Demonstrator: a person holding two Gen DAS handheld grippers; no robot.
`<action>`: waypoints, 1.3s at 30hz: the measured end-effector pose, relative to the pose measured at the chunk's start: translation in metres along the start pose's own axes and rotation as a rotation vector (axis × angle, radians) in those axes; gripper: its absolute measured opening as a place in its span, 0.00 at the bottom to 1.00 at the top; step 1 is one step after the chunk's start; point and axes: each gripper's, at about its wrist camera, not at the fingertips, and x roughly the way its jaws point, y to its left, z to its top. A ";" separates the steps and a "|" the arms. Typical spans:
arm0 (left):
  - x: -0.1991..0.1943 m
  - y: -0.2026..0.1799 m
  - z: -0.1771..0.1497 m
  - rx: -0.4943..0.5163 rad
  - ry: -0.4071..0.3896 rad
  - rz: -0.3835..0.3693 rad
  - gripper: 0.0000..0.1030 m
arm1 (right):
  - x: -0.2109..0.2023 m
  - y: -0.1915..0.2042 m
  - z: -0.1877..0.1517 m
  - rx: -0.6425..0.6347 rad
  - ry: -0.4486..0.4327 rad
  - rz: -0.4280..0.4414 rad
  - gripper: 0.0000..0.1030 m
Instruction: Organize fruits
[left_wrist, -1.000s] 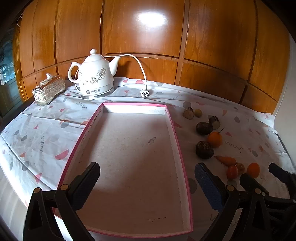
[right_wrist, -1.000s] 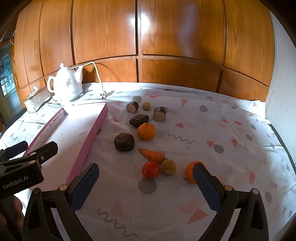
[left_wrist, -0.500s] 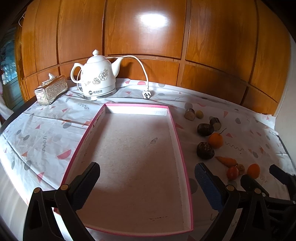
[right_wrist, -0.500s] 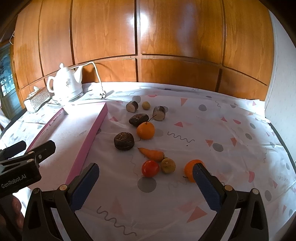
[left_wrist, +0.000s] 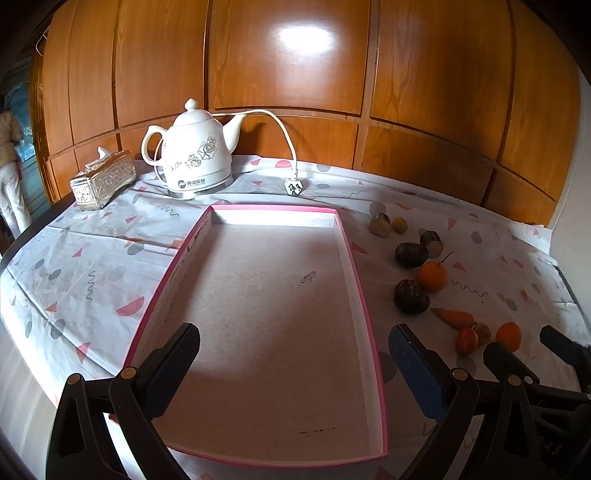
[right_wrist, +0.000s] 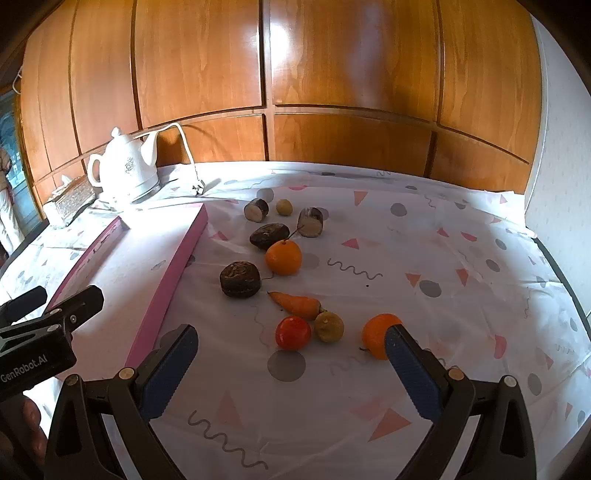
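Note:
A shallow pink-rimmed tray (left_wrist: 364, 306) (right_wrist: 173, 280) lies on the patterned tablecloth with nothing in it. To its right sit loose fruits: an orange (right_wrist: 283, 257), a second orange (right_wrist: 376, 334), a red tomato (right_wrist: 293, 332), a carrot (right_wrist: 295, 303), a yellowish fruit (right_wrist: 328, 326), two dark round fruits (right_wrist: 240, 278) (right_wrist: 269, 235) and small pieces farther back. My left gripper (left_wrist: 293, 360) hovers open over the tray's near end. My right gripper (right_wrist: 290, 363) stands open just short of the tomato, holding nothing.
A white electric kettle (left_wrist: 197, 155) with a loose cord and plug (left_wrist: 294, 186) stands at the back left beside a tissue box (left_wrist: 103, 180). Wood panelling runs behind the table. A person (left_wrist: 9, 166) stands at the far left.
Both grippers have drifted slightly back and upward, so the table looks a little farther away. Neither gripper's opening has changed and no fruit has moved.

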 end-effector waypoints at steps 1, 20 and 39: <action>-0.001 0.000 0.000 -0.001 0.001 -0.003 1.00 | 0.000 0.001 0.000 -0.003 0.002 0.001 1.00; -0.004 -0.010 0.000 0.024 -0.005 -0.019 1.00 | -0.003 -0.003 0.001 -0.005 -0.006 -0.004 1.00; 0.003 -0.026 0.001 0.066 0.029 -0.117 1.00 | 0.001 -0.043 0.006 0.022 0.030 0.051 0.81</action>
